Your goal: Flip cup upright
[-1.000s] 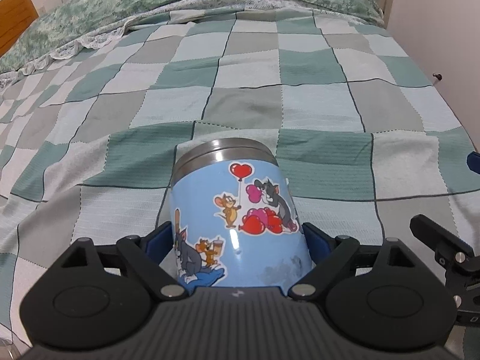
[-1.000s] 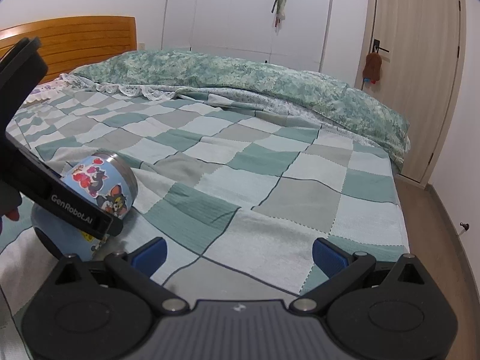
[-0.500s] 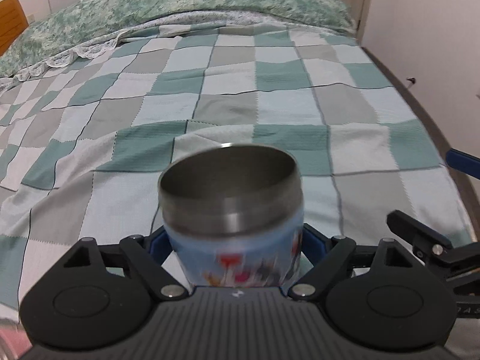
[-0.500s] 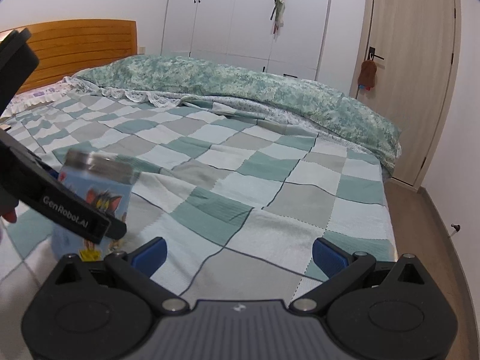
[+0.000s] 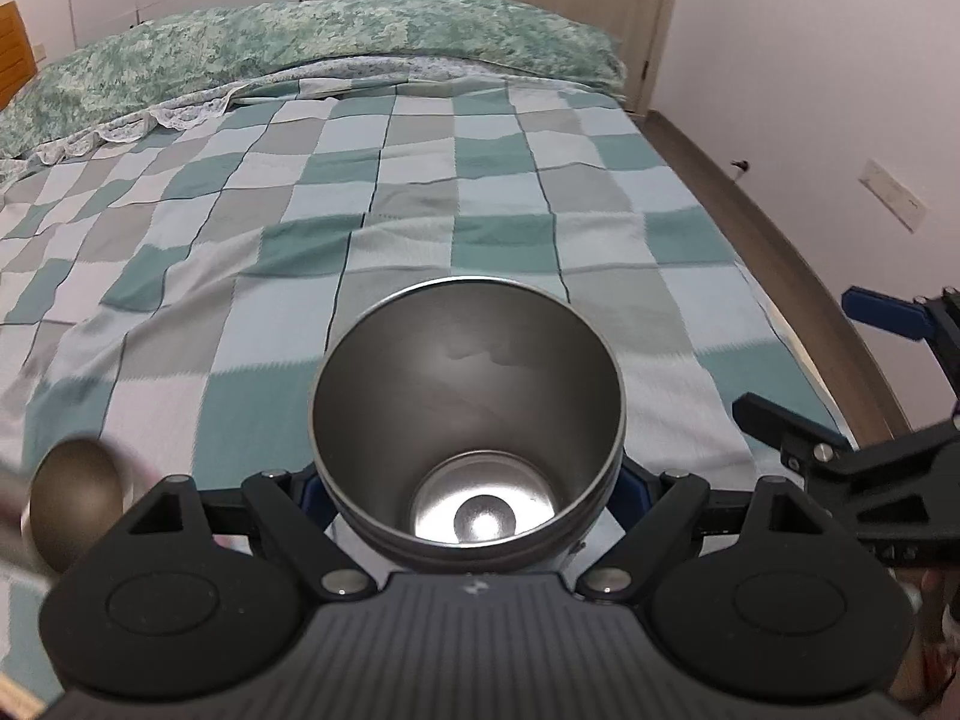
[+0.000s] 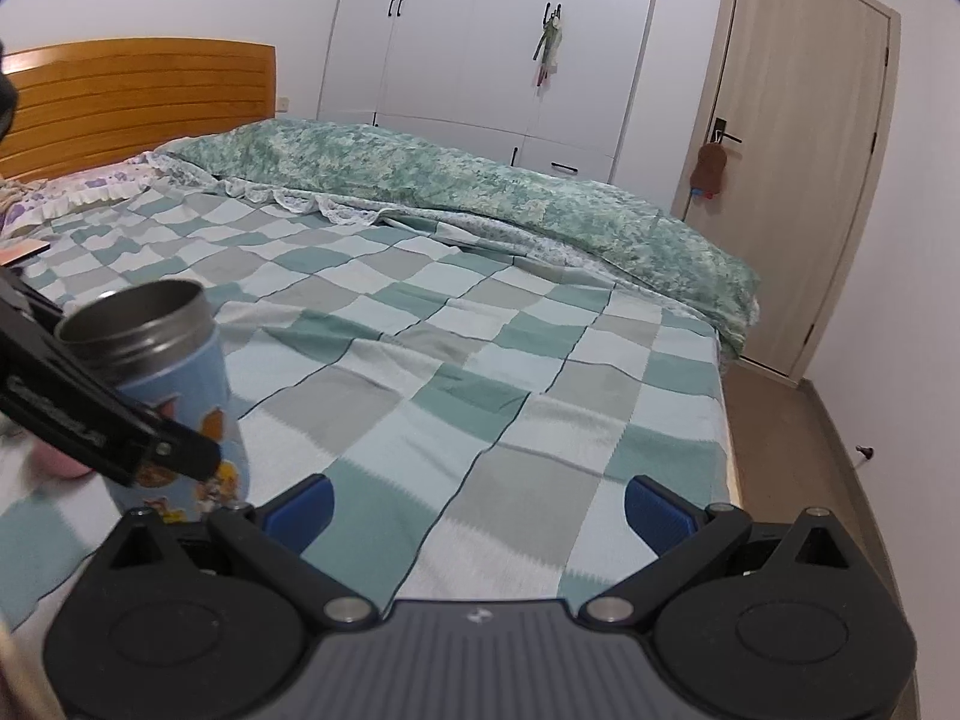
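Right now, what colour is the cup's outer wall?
Light blue with cartoon stickers on the cup; right wrist view.

The cup (image 6: 174,396) is light blue with cartoon stickers and a steel grey inside. The blanket (image 6: 480,372) has green, grey and pale blue squares. The headboard (image 6: 132,102) is orange wood; the wardrobe (image 6: 480,36) is white.

Upright blue steel-lined cup (image 6: 174,396), mouth up
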Available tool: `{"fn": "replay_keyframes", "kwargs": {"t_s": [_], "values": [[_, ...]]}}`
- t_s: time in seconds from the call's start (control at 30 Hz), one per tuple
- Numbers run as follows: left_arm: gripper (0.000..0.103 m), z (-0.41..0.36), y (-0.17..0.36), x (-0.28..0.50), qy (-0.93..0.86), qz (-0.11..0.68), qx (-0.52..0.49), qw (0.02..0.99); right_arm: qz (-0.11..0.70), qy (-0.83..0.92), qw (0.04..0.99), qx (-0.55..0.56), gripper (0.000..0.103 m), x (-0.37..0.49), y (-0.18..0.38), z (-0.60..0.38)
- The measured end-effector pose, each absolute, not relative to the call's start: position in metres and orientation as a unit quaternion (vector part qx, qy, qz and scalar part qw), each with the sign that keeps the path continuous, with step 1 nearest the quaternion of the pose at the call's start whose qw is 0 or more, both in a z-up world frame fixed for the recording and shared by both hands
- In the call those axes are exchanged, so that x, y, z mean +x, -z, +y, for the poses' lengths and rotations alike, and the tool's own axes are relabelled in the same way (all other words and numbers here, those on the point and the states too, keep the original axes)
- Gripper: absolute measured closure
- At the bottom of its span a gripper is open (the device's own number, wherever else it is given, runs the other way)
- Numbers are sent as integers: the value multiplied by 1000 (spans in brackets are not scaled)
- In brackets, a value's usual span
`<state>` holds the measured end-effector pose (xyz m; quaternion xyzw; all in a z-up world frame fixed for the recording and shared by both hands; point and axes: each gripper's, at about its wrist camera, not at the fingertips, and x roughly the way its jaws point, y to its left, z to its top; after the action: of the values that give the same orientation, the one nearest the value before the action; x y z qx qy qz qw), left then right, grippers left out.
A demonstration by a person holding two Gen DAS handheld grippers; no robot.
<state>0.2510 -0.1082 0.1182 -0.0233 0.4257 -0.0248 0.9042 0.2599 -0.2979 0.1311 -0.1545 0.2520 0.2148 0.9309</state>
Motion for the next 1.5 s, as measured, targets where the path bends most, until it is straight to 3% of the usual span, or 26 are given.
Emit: {"fn": "replay_keyframes", "kwargs": {"t_s": [0.33,0.6,0.97,1.07,1.5], "values": [[17,-98,-108,166,55,471,-17,880,282,-235,915,-165,0,179,-122,-290],[17,-96,-64,177,44,515,-32,856,305,-240,908,-156,0,176,-99,-293],[16,-105,-44,225,36,484,-36,874,322,-224,909,-139,0,205,-74,-309],[0,-108,-47,224,40,465,-21,884,321,-220,911,-140,0,206,-73,-309],[0,-69,-97,175,48,336,-1,941,295,-227,918,-138,0,185,-101,-272]]}}
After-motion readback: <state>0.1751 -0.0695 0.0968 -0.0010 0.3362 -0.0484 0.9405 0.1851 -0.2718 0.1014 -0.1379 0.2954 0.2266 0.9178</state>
